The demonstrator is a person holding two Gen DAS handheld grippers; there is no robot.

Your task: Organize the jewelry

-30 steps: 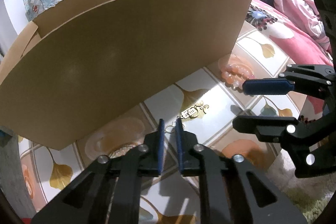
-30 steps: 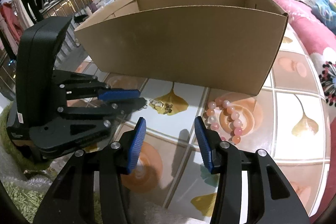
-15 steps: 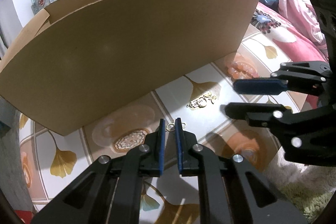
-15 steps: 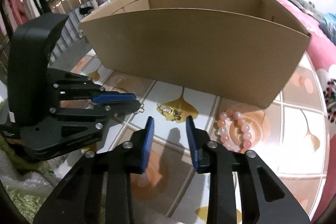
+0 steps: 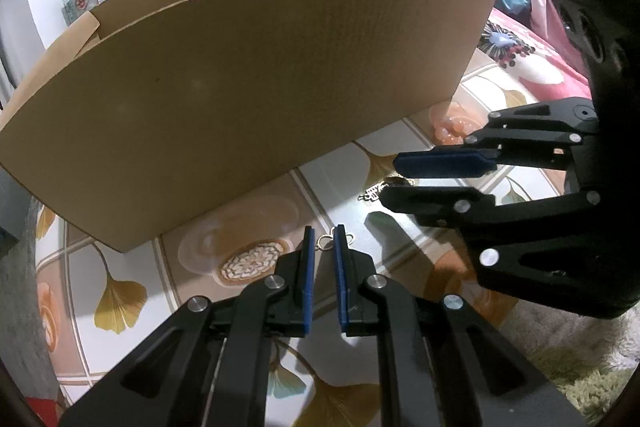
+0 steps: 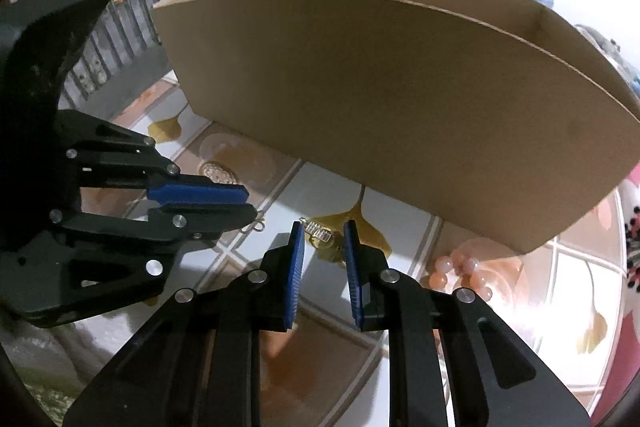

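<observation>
Cardboard box (image 5: 248, 99) fills background on patterned tabletop (image 5: 248, 203), open top.

Right gripper (image 6: 322, 241) has moved in from bead bracelet (image 6: 460, 271) side; jaws narrowed from wide spread, now straddling gold charm (image 6: 320, 229), not yet pressed on it. Grasp looks imminent.

Left gripper (image 5: 322, 241): jaws narrowly parted, unchanged, small wire earring (image 5: 326, 242) at tips; pinch uncertain, cannot tell.

Nothing boxed yet.

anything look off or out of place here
Mostly the jewelry: none shows inside the cardboard box, though its floor is hidden. The silver earring, the gold charm and the pink bead bracelet lie loose on the table in front of it. The box's top edge looks roughly torn. Nothing seems spilled or broken.
</observation>
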